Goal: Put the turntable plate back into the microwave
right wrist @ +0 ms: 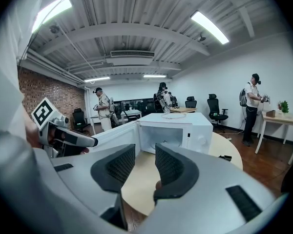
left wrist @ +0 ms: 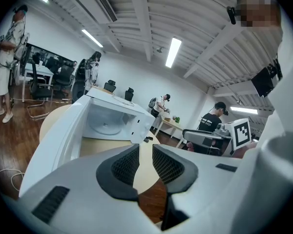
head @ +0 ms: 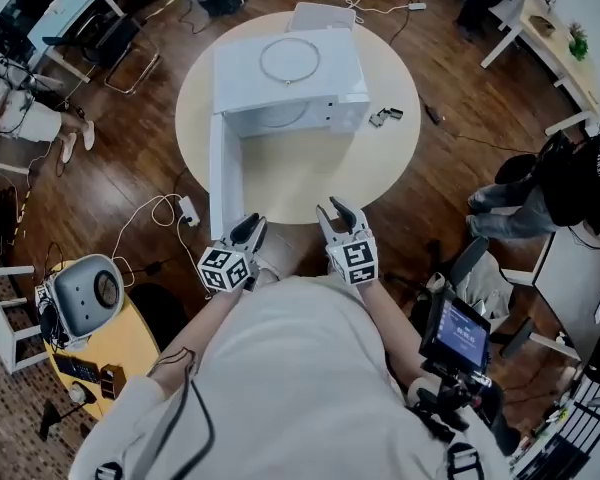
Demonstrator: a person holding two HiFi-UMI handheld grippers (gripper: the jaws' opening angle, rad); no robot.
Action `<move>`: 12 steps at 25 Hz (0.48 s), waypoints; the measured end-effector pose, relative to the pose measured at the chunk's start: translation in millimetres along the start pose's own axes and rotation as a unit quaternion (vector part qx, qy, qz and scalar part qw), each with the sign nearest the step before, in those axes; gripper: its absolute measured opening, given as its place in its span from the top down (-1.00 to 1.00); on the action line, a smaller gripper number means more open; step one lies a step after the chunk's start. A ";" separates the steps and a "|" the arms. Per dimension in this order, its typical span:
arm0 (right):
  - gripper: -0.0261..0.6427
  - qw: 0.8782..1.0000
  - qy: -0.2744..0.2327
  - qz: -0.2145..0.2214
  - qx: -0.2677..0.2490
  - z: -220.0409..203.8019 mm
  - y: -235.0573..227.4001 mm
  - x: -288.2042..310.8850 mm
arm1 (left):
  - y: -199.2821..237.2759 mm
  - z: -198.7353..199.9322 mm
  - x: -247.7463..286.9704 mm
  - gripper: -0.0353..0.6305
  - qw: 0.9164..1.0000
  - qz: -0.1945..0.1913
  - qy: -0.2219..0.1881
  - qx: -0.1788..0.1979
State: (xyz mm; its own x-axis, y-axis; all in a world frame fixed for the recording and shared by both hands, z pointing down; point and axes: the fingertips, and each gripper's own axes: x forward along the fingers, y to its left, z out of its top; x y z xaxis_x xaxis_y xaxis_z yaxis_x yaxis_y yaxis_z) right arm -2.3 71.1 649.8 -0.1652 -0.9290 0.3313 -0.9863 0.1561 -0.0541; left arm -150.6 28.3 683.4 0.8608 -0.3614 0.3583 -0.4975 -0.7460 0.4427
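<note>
A white microwave (head: pixel 285 78) stands on a round beige table (head: pixel 380 148), its door (head: pixel 218 173) swung open toward me on the left. On its top lies a thin round rim (head: pixel 289 60); whether it is a clear plate or a ring I cannot tell. A round pale disc shape (left wrist: pixel 106 127) shows on the floor of the open cavity (right wrist: pixel 161 138). My left gripper (head: pixel 248 230) (left wrist: pixel 145 165) and right gripper (head: pixel 337 215) (right wrist: pixel 145 167) hover side by side at the table's near edge. Both point at the microwave, jaws apart, with nothing between them.
A small dark object (head: pixel 385 117) lies on the table right of the microwave, and a white box (head: pixel 322 15) sits behind it. Cables (head: pixel 165 213) trail on the wood floor at left. A yellow side table (head: pixel 130 343) stands at lower left, a seated person (head: pixel 570 183) at right.
</note>
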 end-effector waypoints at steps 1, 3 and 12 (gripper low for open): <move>0.53 1.000 0.005 0.000 -0.004 -1.7 -0.4 -1.4 | -1.0 -0.7 0.2 0.68 1.000 0.000 0.001 0.001; 0.90 1.000 0.012 0.005 -0.011 -4.1 0.4 -3.6 | -2.1 -1.6 0.4 0.68 1.000 0.001 0.002 0.001; 0.90 1.000 0.010 0.018 0.020 -15.9 -5.3 -19.3 | -18.0 -14.2 3.0 0.68 1.000 0.008 0.011 -0.003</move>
State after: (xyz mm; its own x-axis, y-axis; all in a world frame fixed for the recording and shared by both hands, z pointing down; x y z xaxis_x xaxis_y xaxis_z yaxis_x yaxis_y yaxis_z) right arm 6.1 93.5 658.6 -0.2008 -0.9162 0.3469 -0.9791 0.1754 -0.1034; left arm -140.6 48.6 688.2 0.8503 -0.3602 0.3837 -0.5115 -0.7372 0.4415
